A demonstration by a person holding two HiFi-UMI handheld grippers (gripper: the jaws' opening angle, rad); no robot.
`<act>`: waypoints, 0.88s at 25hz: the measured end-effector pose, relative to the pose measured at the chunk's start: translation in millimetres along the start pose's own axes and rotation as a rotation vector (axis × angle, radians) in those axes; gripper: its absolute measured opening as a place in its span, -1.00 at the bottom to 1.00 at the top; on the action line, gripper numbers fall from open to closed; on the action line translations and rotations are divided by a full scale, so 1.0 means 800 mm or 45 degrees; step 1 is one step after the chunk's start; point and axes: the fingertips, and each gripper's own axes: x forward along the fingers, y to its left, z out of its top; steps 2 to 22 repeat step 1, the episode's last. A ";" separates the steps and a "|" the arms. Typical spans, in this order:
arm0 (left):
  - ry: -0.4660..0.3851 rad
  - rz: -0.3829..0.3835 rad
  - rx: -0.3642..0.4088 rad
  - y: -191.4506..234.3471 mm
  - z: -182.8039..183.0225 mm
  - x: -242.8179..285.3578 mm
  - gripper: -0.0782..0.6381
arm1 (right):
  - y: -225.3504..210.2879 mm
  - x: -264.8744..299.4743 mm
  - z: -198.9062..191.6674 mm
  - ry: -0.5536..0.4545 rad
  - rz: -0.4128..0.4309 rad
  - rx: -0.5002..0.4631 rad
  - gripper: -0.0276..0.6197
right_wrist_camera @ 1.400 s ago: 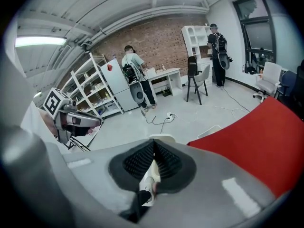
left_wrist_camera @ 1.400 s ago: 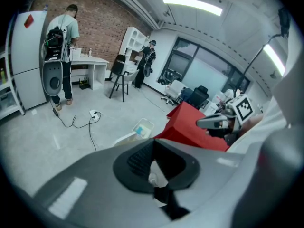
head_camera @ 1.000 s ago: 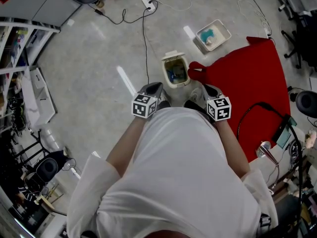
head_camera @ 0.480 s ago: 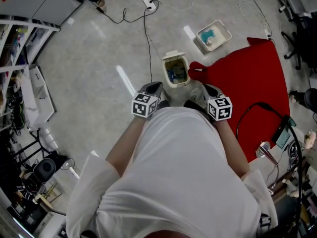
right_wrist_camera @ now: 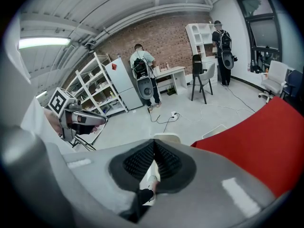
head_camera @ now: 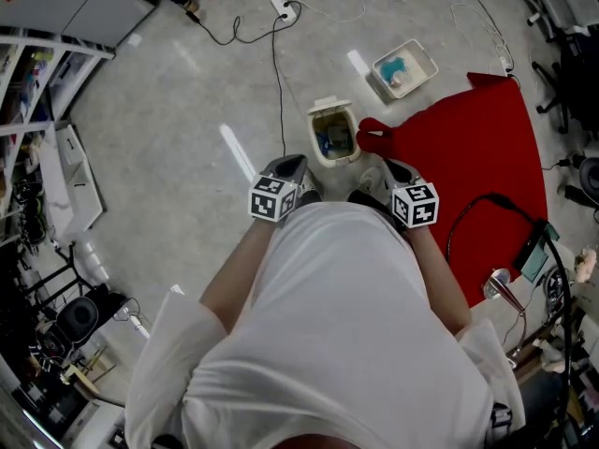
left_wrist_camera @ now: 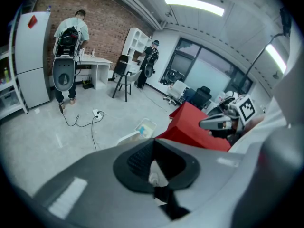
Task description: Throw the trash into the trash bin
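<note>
A small cream trash bin (head_camera: 333, 134) stands on the grey floor with its lid up, blue and dark trash inside. In the head view, both grippers are held close to the person's body, just short of the bin. The left gripper (head_camera: 290, 165) is at the bin's near left and the right gripper (head_camera: 398, 168) at its near right. In the left gripper view the left gripper (left_wrist_camera: 153, 144) has its jaws together with nothing between them. The right gripper (right_wrist_camera: 153, 144) is the same in the right gripper view, where the bin's lid (right_wrist_camera: 166, 137) shows just beyond it.
A red cloth-covered surface (head_camera: 468, 157) lies right of the bin. A white tray (head_camera: 404, 65) holding something blue sits on the floor beyond it. Cables and a power strip (head_camera: 284, 7) cross the far floor. Shelving (head_camera: 37, 138) lines the left. People stand at a far desk (right_wrist_camera: 168, 72).
</note>
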 end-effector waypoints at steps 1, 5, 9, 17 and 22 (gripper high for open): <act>0.001 0.001 0.000 0.001 -0.001 0.000 -0.77 | 0.000 0.001 0.000 -0.001 0.001 0.001 -0.91; 0.001 0.001 0.000 0.001 -0.001 0.000 -0.77 | 0.000 0.001 0.000 -0.001 0.001 0.001 -0.91; 0.001 0.001 0.000 0.001 -0.001 0.000 -0.77 | 0.000 0.001 0.000 -0.001 0.001 0.001 -0.91; 0.001 0.001 0.000 0.001 -0.001 0.000 -0.77 | 0.000 0.001 0.000 -0.001 0.001 0.001 -0.91; 0.001 0.001 0.000 0.001 -0.001 0.000 -0.77 | 0.000 0.001 0.000 -0.001 0.001 0.001 -0.91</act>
